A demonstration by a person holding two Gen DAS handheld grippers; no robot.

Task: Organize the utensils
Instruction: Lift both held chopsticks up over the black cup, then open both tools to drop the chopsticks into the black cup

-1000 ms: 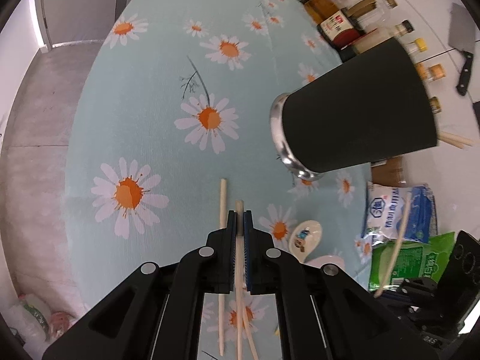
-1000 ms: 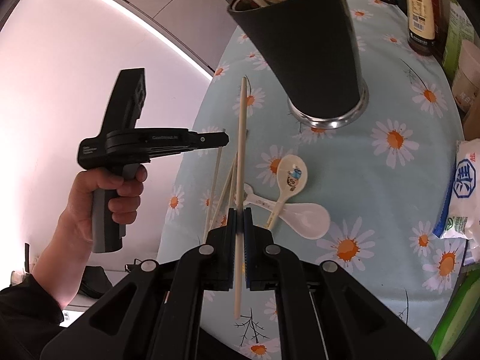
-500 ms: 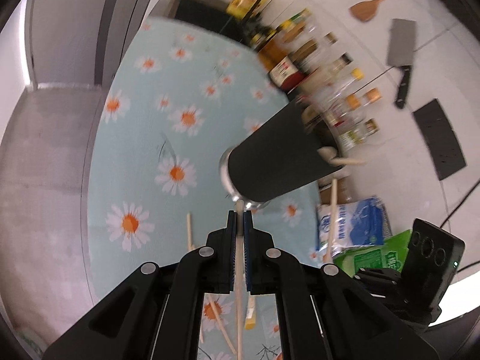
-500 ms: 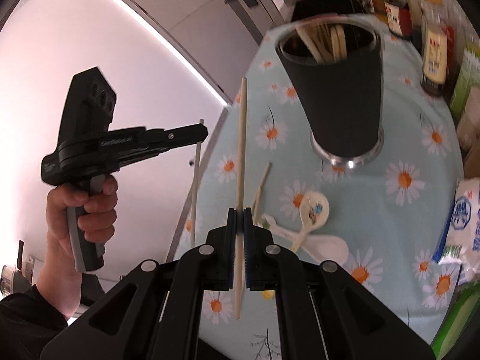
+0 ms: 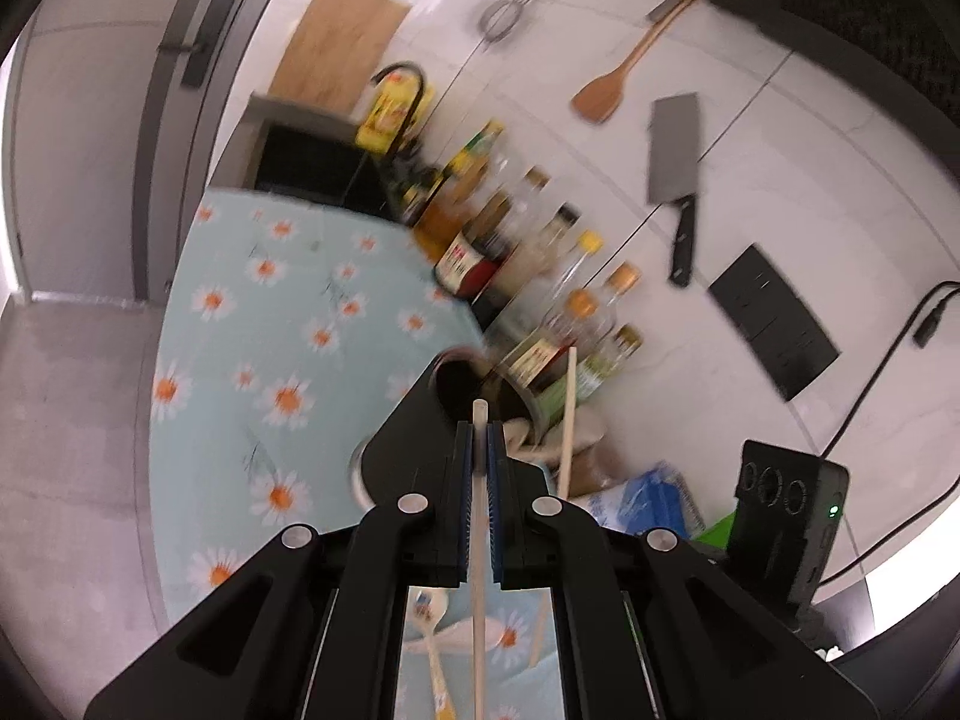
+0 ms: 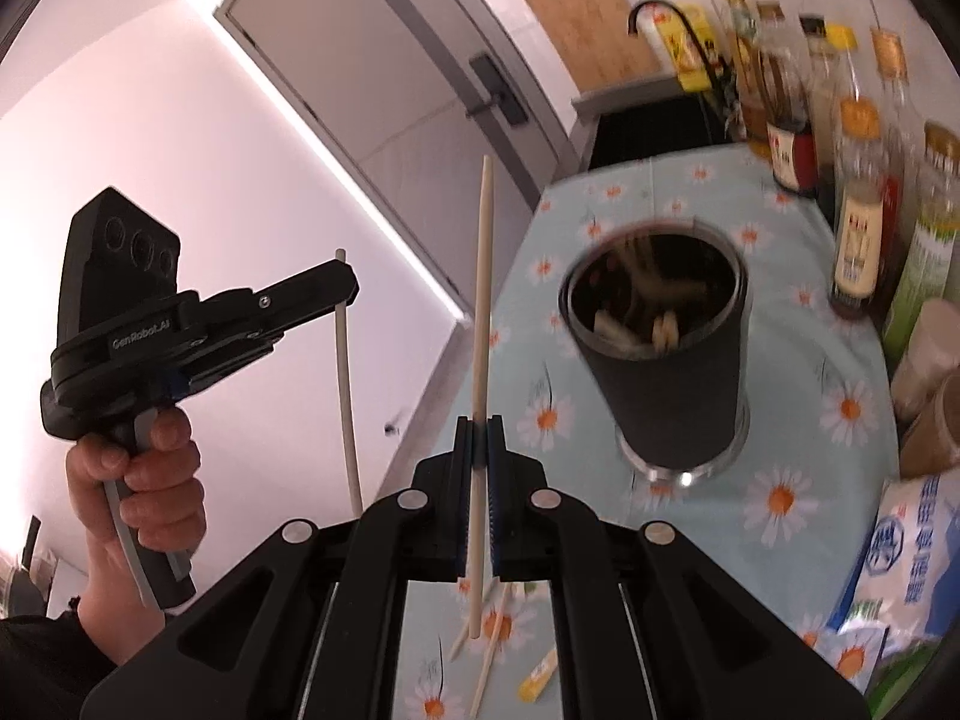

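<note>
My left gripper (image 5: 479, 429) is shut on a pale chopstick (image 5: 478, 570), held high above the table. Its fingers partly hide the black utensil cup (image 5: 462, 381). My right gripper (image 6: 479, 426) is shut on another chopstick (image 6: 482, 300), upright and lifted, left of the cup (image 6: 666, 372), which holds several chopsticks. The left gripper also shows in the right wrist view (image 6: 342, 288), gripping its chopstick (image 6: 347, 384). The right gripper's chopstick shows in the left wrist view (image 5: 567, 414). A ceramic spoon (image 5: 429, 618) and loose chopsticks (image 6: 489, 648) lie on the daisy tablecloth (image 5: 240, 324).
Sauce bottles (image 5: 540, 276) line the table's far edge by the wall; they also show in the right wrist view (image 6: 858, 228). A cleaver (image 5: 675, 168) and wooden spatula (image 5: 606, 90) hang on the wall. Food packets (image 6: 900, 546) lie at the right.
Both grippers have risen well above the table with their chopsticks. The cup now sits lower in both views, its open mouth showing.
</note>
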